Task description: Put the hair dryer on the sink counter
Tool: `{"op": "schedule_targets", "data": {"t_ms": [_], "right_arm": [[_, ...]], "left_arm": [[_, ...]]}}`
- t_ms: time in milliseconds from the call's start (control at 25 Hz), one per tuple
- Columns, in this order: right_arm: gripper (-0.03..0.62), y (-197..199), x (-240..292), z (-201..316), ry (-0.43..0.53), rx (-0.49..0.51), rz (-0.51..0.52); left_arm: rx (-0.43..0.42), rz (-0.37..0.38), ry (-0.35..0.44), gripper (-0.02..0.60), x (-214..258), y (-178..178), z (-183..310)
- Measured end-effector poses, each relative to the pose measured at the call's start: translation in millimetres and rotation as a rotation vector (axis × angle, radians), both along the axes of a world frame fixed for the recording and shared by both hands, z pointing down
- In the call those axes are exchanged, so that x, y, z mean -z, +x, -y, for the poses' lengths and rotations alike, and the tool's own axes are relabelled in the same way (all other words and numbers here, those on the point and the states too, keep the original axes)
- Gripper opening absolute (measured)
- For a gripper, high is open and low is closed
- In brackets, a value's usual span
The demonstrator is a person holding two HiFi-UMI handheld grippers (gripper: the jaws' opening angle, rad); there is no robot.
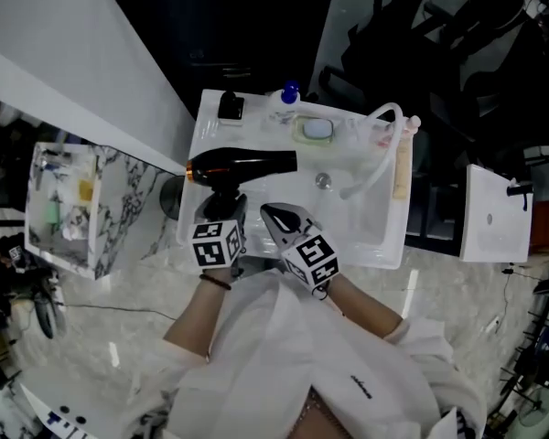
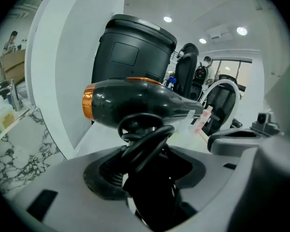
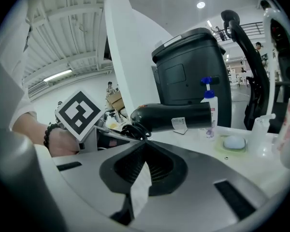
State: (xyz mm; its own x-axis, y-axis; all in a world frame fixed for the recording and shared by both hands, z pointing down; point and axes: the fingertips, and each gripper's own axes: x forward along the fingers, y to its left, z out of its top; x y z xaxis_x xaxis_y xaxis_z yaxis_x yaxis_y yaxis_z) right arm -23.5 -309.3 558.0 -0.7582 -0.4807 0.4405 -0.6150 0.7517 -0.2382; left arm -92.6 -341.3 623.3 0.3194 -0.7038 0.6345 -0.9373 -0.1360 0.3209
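**Left hand-held gripper (image 2: 144, 151) clamped on the hair dryer (image 2: 135, 103) at the sink**

Its jaws are closed around the dryer's black handle, where the cord (image 2: 142, 134) is wound in loops. The barrel lies crosswise above them, with its orange rear ring to the left. From the head view, the hair dryer (image 1: 247, 164) sits over the left part of the white tabletop (image 1: 366, 245). Whether it rests on that surface cannot be told. A small tag (image 3: 181, 124) hangs from its barrel.

The right hand-held gripper (image 3: 141, 144) has its jaws drawn together to a point with nothing between them. Its tip sits just beside the dryer's handle, on the side nearer the person. In the head view this gripper (image 1: 279, 216) points at the dryer from below right.

Beyond the dryer's nozzle stands a spray bottle (image 1: 289, 94) with a blue top. A soap dish (image 1: 317, 129) lies right of the nozzle. A small black object (image 1: 231, 106) sits behind the dryer's rear end. The drain (image 1: 323, 181) lies in the basin to the dryer's right, and a white hose (image 1: 375, 154) curves further right. Left of the dryer, off the tabletop, stands a clear box (image 1: 64, 204) on a marble-patterned floor (image 1: 128, 318). A dark bin-shaped unit (image 3: 191, 71) rises behind the dryer.
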Motion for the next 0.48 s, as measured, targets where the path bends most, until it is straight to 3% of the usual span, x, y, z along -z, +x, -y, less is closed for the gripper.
{"op": "schedule_targets", "data": {"t_ms": [480], "right_arm": [[0.017, -27, -52, 22, -0.087, -0.007, -0.046]], "left_arm": [[-0.053, 0.114, -0.122, 0.253, -67, -16, 21]]}}
